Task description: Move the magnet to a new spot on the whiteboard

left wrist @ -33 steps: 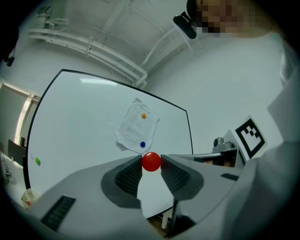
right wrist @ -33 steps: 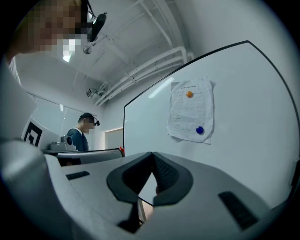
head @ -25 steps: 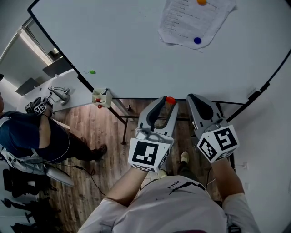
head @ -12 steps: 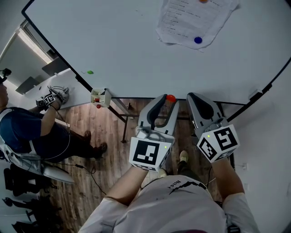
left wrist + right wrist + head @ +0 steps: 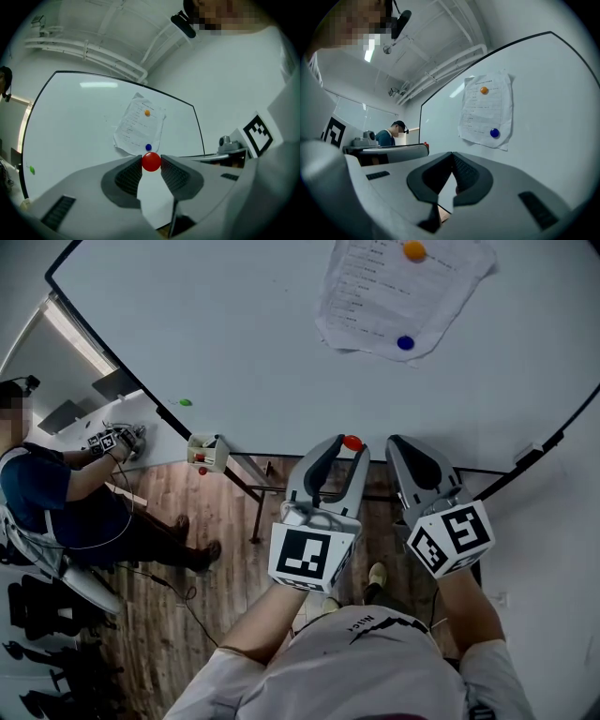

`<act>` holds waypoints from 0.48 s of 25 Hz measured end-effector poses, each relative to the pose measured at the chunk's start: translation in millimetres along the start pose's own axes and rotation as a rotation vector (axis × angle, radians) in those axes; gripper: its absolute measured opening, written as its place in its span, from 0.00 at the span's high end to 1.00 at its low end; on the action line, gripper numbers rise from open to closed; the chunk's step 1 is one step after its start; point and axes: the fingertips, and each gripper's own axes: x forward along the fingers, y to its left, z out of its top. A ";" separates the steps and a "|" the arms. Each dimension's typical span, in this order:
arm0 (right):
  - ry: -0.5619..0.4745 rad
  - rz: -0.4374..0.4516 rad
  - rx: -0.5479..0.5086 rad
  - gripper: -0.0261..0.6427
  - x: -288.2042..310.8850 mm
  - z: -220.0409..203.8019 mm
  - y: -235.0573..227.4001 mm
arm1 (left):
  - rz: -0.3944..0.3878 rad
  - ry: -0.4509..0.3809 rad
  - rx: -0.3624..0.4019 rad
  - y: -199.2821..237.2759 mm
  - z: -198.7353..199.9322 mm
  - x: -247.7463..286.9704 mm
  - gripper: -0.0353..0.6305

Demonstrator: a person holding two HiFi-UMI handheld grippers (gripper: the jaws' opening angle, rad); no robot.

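The left gripper [image 5: 343,448] pinches the red magnet [image 5: 151,161] between its jaw tips, near the lower edge of the whiteboard [image 5: 234,334]. The right gripper [image 5: 452,154] beside it has its jaws pressed together on nothing. A small pale holder [image 5: 208,452] at the board's lower edge contains something red, too small to tell

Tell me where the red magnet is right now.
The red magnet is pinched between the jaw tips of the left gripper, at centre of the head view, over the lower edge of the whiteboard and below the paper sheet with its blue magnet.
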 end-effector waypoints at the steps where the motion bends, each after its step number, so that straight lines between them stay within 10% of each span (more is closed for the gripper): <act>1: -0.002 0.002 0.001 0.94 2.1 -0.4 -4.2 | 0.004 -0.002 0.002 1.2 -0.2 5.3 0.75; 12: -0.009 0.020 -0.003 0.94 20.5 3.5 -62.0 | 0.054 -0.011 0.025 12.6 -0.9 79.7 0.75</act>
